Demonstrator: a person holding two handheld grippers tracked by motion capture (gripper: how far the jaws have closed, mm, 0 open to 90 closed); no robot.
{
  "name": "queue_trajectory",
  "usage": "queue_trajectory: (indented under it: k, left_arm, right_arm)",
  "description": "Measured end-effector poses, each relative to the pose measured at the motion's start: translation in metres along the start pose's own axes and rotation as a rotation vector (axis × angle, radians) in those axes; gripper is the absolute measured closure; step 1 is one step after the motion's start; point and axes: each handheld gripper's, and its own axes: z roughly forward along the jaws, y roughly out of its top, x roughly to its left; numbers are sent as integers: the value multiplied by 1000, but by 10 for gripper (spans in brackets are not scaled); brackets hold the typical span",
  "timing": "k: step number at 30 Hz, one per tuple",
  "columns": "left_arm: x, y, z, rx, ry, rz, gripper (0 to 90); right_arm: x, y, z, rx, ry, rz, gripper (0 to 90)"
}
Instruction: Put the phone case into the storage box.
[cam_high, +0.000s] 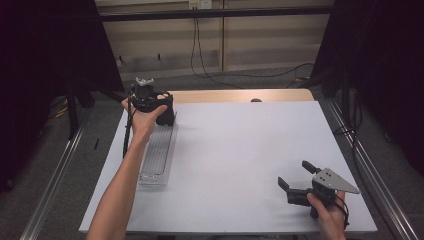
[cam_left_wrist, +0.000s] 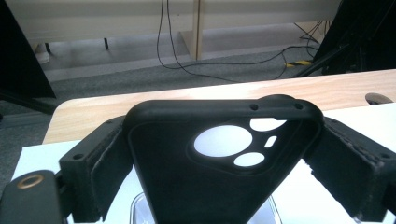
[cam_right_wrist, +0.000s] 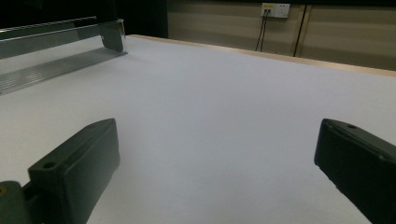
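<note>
A black phone case (cam_high: 166, 116) with camera cut-outs is clamped between the jaws of my left gripper (cam_high: 161, 112), held over the far end of a clear plastic tray (cam_high: 156, 157) at the table's left side. In the left gripper view the case (cam_left_wrist: 187, 186) stands between both pads, the gripper (cam_left_wrist: 224, 156) is shut on it, and a bit of the tray's rim (cam_left_wrist: 134, 201) shows below. My right gripper (cam_high: 294, 173) rests low near the table's front right, open, with nothing between its jaws (cam_right_wrist: 219, 135). From there the tray (cam_right_wrist: 51, 56) lies far off to the left.
The white table top (cam_high: 240, 145) is bare between the tray and my right gripper. A wooden strip (cam_high: 235, 95) with a small hole (cam_high: 256, 100) runs along the far edge. Cables (cam_high: 210, 75) trail on the floor beyond.
</note>
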Motion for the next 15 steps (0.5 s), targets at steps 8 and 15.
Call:
queue_trajectory:
  k: [8, 15]
  left_arm:
    - [0, -1, 3, -7, 2, -2, 75]
    - [-1, -1, 3, -17, -5, 0, 49]
  right_arm:
    - [0, 0, 0, -2, -1, 4, 0]
    - [0, 0, 0, 2, 2, 3, 0]
